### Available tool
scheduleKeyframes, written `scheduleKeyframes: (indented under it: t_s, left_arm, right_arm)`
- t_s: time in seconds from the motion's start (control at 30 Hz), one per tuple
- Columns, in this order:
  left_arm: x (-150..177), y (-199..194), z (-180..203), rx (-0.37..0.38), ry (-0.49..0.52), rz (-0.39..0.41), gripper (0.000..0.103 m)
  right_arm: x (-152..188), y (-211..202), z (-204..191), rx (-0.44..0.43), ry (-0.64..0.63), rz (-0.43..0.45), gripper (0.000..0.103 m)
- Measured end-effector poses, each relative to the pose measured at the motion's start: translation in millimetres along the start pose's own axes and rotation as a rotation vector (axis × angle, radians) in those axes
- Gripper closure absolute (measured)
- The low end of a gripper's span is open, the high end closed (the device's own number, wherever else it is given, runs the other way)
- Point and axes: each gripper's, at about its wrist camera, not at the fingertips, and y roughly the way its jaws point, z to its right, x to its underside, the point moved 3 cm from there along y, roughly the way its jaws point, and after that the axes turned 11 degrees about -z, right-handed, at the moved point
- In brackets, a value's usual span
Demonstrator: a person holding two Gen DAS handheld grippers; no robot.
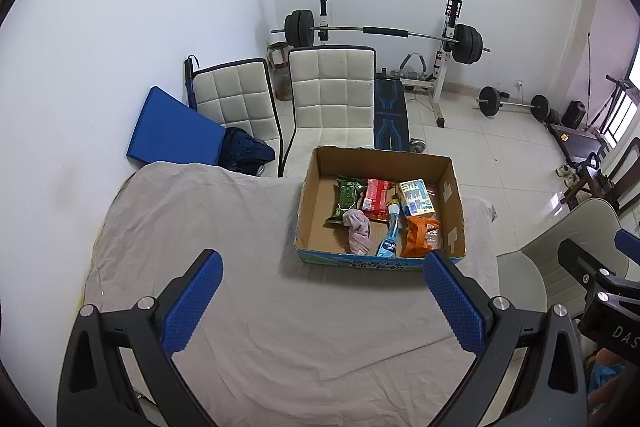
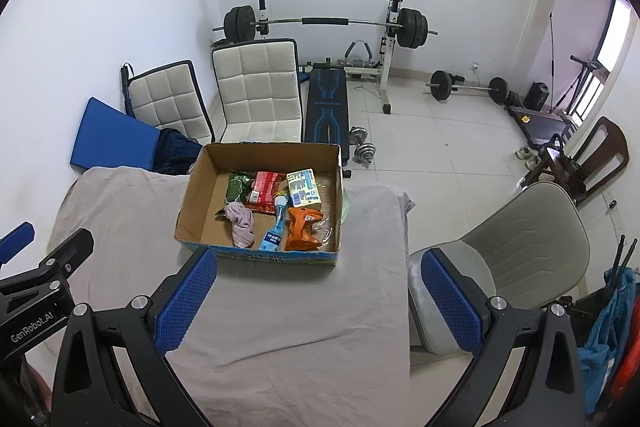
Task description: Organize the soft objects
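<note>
An open cardboard box (image 1: 454, 187) (image 2: 196, 183) sits on a table under a grey cloth (image 1: 224, 227) (image 2: 280, 307). Inside lie a pink cloth (image 1: 358, 229) (image 2: 241, 225), a green packet (image 1: 347, 199) (image 2: 239, 187), a red packet (image 1: 376, 198) (image 2: 264, 189), a white carton (image 1: 416, 197) (image 2: 304, 188), a blue tube (image 1: 390, 233) (image 2: 276, 227) and an orange packet (image 1: 420, 233) (image 2: 304, 229). My left gripper (image 1: 324, 303) is open and empty, held above the cloth in front of the box. My right gripper (image 2: 318, 303) is open and empty, in front of the box's right end.
Two white padded chairs (image 1: 332, 95) (image 2: 260, 91) stand behind the table, a blue mat (image 1: 168, 131) leans on the wall. A barbell rack (image 1: 384, 35) and bench (image 2: 326, 107) stand beyond. A beige chair (image 2: 520, 239) is right of the table.
</note>
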Motion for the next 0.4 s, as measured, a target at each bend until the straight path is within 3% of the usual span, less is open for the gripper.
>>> scheduleKeyframes:
  t_s: [0.4]
  left_arm:
    - [-0.1,0.5,1.1,0.001,0.003,0.001,0.000]
  right_arm:
    - [1.1,0.5,0.3,0.006,-0.003,-0.001,0.000]
